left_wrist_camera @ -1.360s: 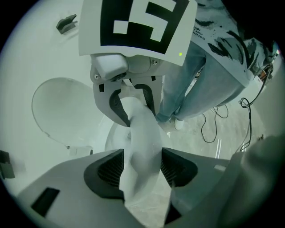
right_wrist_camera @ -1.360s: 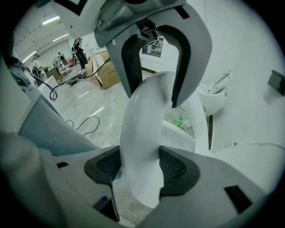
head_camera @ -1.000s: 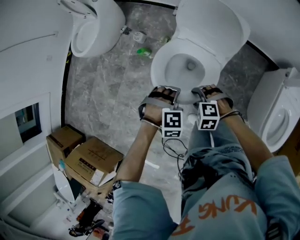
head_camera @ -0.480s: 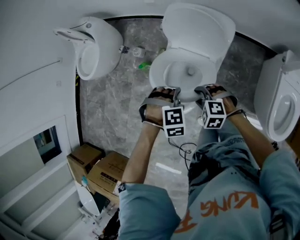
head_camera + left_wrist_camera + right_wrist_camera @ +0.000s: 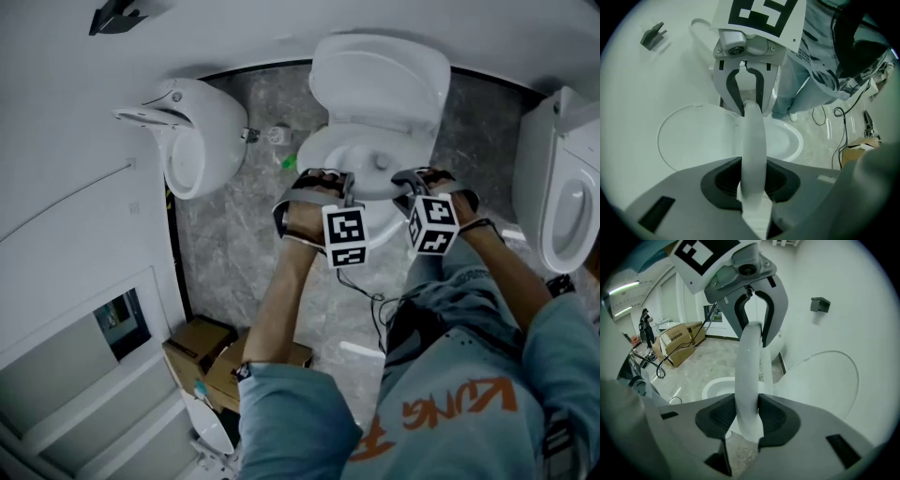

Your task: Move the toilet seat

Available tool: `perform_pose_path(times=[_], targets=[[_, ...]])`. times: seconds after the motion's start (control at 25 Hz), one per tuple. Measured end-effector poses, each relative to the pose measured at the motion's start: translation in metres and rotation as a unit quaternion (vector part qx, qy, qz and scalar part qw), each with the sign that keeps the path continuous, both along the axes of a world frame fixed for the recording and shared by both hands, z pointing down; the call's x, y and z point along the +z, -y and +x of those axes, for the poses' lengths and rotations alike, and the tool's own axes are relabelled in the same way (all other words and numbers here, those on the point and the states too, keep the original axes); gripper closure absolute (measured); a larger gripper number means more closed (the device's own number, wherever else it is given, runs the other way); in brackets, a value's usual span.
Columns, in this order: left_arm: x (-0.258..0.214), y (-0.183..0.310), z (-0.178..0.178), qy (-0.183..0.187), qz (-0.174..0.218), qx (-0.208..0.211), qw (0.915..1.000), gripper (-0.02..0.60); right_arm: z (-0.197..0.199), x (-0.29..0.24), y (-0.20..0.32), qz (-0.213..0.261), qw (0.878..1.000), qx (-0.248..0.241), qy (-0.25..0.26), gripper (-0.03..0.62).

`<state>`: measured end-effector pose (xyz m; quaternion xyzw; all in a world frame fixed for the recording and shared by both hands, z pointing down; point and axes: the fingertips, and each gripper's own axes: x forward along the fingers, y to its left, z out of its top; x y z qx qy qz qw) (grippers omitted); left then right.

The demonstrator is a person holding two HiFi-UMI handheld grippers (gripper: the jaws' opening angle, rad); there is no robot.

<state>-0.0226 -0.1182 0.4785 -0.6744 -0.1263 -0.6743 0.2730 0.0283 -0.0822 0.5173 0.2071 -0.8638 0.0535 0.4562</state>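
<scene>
**Head view.** The white, glossy, moulded-plastic toilet seat (image 5: 374,193) sits on the white ceramic toilet bowl (image 5: 366,155) at the upper centre of the frame. The raised white oval lid (image 5: 380,80) stands above it. The grey two-jaw left gripper (image 5: 344,186) and the grey two-jaw right gripper (image 5: 401,185) both meet the seat's front rim, 1 on each side of its midline.

**Left gripper view.** The seat (image 5: 752,140) runs edge-on up the centre of the frame, from the left gripper (image 5: 752,183) at the lower centre to the right gripper (image 5: 746,99) at the upper centre. The left jaws have just been closing with the rim between them. Their 2 dark pads now press on it from both sides. The rim stands apart from the bowl (image 5: 793,140) at centre right, so the seat appears partly lifted.

**Right gripper view.** The right gripper (image 5: 747,420), lower centre, has likewise just been closing. Its pads bear on the seat (image 5: 747,366) from both sides. The left gripper (image 5: 753,317) clamps the same rim at the upper centre. Brown cardboard boxes (image 5: 682,341) lie at the upper left.

**Handling.**
- The seat is probably stiff and fairly light.
- Its gloss makes it slippery under the pads.
- It will likely pivot on a rear hinge rather than lift free.
- The front rim, farthest from that hinge, is the best hold, with 2 grips spread either side of centre to prevent twisting.
- If released early, it could drop onto the ceramic.
</scene>
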Motion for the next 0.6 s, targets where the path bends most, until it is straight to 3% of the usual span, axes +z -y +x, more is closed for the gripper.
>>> perform_pose_path(times=[0.36,0.6], targets=[[-0.016,0.057,0.043,0.008,0.001,0.024,0.9997,0.486,0.041,-0.020,0.052,-0.005,0.996,0.081,0.037,0.470],[-0.019,0.092,0.072,0.024,-0.005,0.019,0.9995,0.468,0.069,-0.027,0.085,-0.008,0.989,0.130,0.069,0.477]])
